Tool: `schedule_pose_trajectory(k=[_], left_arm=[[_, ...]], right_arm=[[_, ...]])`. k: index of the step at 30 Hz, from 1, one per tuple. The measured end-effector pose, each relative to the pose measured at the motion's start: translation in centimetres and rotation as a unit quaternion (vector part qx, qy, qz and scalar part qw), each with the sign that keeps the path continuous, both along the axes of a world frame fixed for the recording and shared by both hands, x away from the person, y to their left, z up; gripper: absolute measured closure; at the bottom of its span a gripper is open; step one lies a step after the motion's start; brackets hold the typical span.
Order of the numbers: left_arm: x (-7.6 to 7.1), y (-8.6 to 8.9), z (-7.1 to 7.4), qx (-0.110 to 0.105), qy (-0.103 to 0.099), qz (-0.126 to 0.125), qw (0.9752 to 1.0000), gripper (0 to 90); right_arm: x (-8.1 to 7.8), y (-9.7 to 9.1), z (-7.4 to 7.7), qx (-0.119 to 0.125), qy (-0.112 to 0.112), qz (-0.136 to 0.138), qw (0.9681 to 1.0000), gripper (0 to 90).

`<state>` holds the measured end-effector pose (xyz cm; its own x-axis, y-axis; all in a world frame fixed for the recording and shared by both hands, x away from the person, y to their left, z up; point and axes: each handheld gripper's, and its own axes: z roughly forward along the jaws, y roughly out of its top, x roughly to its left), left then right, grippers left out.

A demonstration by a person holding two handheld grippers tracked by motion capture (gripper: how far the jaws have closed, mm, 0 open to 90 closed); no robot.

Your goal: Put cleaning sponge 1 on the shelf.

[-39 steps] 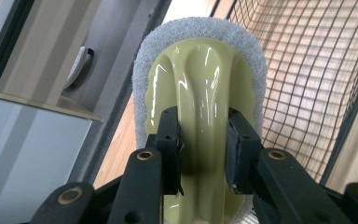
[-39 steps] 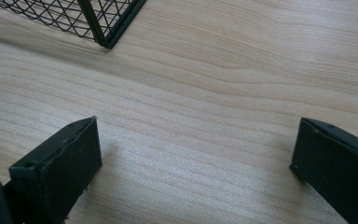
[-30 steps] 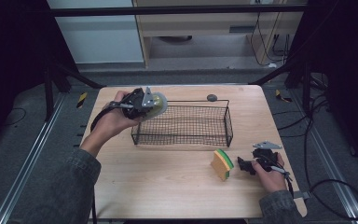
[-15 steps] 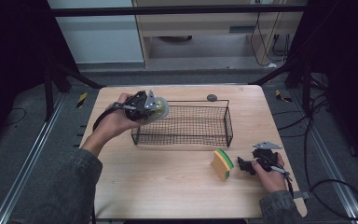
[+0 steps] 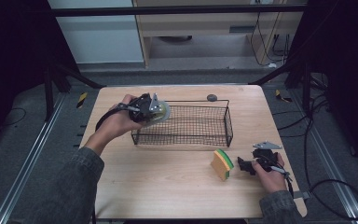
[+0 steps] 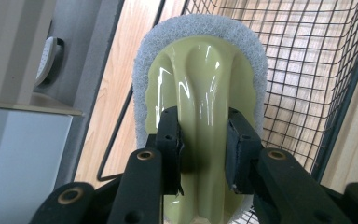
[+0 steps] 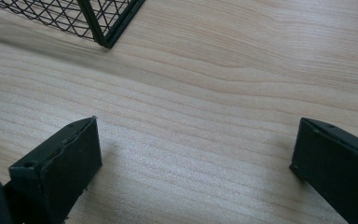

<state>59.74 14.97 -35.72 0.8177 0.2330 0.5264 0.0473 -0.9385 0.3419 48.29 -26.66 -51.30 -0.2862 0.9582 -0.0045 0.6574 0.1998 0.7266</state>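
My left gripper is shut on a pale green scrubber with a white fuzzy pad, held in the air at the left end of the black wire basket. In the left gripper view the jaws clamp the scrubber's glossy green handle, the white pad rim pointing at the basket's mesh. My right gripper rests low on the table at the front right, open, with nothing between its fingertips. A yellow and green sponge stands on edge just left of it.
A small dark round object lies behind the basket near the table's far edge. The basket's corner appears at the top left of the right gripper view. Bare wooden tabletop spreads in front of the basket.
My left gripper has shifted slightly right with the scrubber, closer over the basket's left end. The right gripper has stayed still.
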Motion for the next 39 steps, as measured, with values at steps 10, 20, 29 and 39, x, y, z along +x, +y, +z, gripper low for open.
schedule_pose_trajectory(k=[10, 20, 29, 39], left_arm=[[0.3, 0.1, -1.1, 0.012, 0.008, 0.002, 0.9999, 70.1], [0.5, 0.3, -2.3, 0.015, 0.019, 0.007, 0.9997, 70.1], [0.8, 0.3, -3.0, 0.013, 0.025, 0.011, 0.9995, 70.1], [0.9, 0.5, -3.5, 0.015, 0.033, 0.011, 0.9993, 70.1]], right_arm=[[0.0, 0.0, 0.0, 0.0, 0.001, 0.0, 1.0, 1.5], [0.0, 0.0, 0.0, 0.0, 0.0, 0.0, 1.0, 1.5], [0.0, 0.0, 0.0, 0.0, 0.0, 0.0, 1.0, 1.5], [0.0, 0.0, 0.0, 0.0, 0.0, 0.0, 1.0, 1.5]])
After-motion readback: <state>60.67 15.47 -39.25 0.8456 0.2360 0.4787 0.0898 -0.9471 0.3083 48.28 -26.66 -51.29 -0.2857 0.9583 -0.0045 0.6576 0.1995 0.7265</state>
